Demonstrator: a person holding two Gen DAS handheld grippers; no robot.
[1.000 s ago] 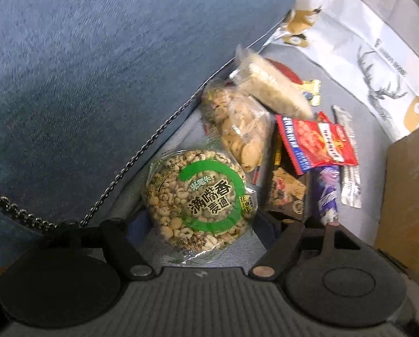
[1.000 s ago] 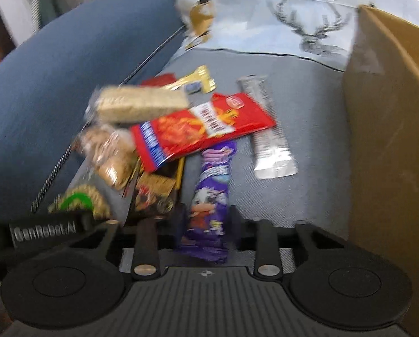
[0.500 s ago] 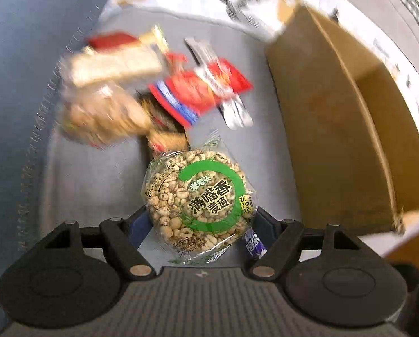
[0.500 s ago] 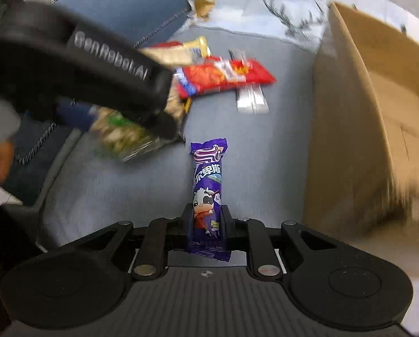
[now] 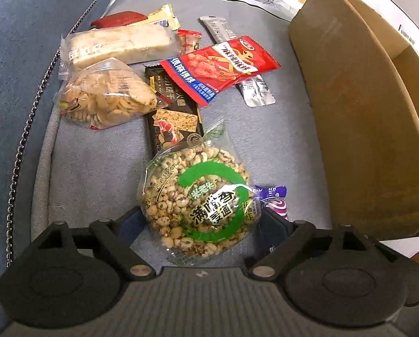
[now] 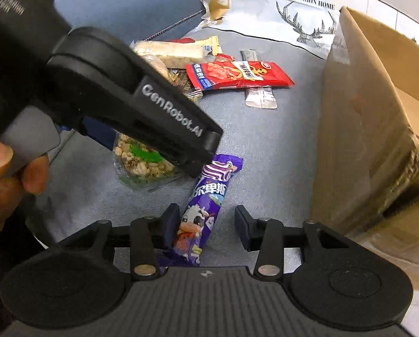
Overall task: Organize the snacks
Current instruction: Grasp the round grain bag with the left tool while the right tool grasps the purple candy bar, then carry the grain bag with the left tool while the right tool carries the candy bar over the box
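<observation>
Your left gripper [image 5: 199, 219] has its jaws clamped on the round puffed-grain pack [image 5: 198, 199], held above the grey cushion [image 5: 97, 174]. The purple candy bar [image 6: 203, 207] sits between the spread jaws of your right gripper [image 6: 206, 221] — only the left finger looks like it's touching. Rest of the snacks, like the red packet [image 5: 220, 67], are piled at the far side, cardboard box [image 5: 358, 129] on the right.

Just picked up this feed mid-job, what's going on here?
Snacks are being sorted on a grey cushion beside an open cardboard box. The left gripper holds a round puffed-grain pack. The right gripper is open, with a purple cow-print wrapper lying loose between its fingers. Other snacks remain in a pile.
</observation>
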